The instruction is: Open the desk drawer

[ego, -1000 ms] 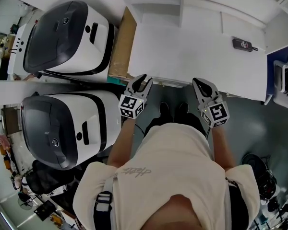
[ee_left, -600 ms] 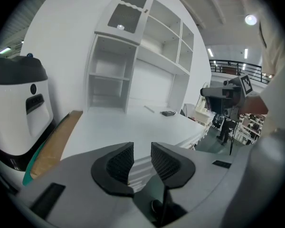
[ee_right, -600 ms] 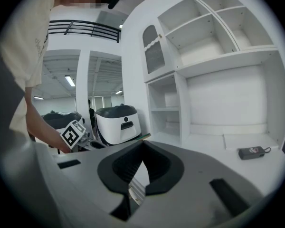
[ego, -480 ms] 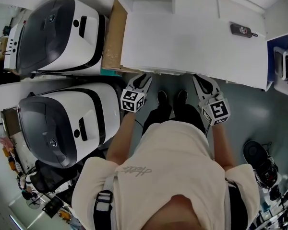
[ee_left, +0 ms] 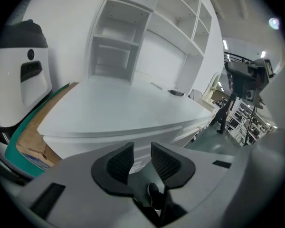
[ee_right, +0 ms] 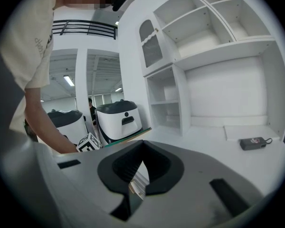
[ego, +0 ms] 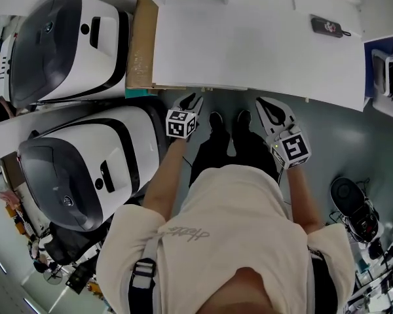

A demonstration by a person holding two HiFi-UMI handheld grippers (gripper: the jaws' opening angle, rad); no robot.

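Drawer front (ee_left: 183,132) sat closed under the front edge of the desk (ego: 249,51), just ahead of both grippers. The risk, as I judged it: no handle could be made out, so a blind grab could slip off the smooth white face or catch the desktop lip instead. The left gripper (ego: 192,99) had its fingers a narrow gap apart, holding nothing. The right gripper (ego: 267,104) had its fingertips together, empty and touching nothing.

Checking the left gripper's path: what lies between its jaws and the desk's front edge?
Nothing. In the left gripper view the stretch from the open left gripper to the desk front is bare; the head view shows only floor under it.
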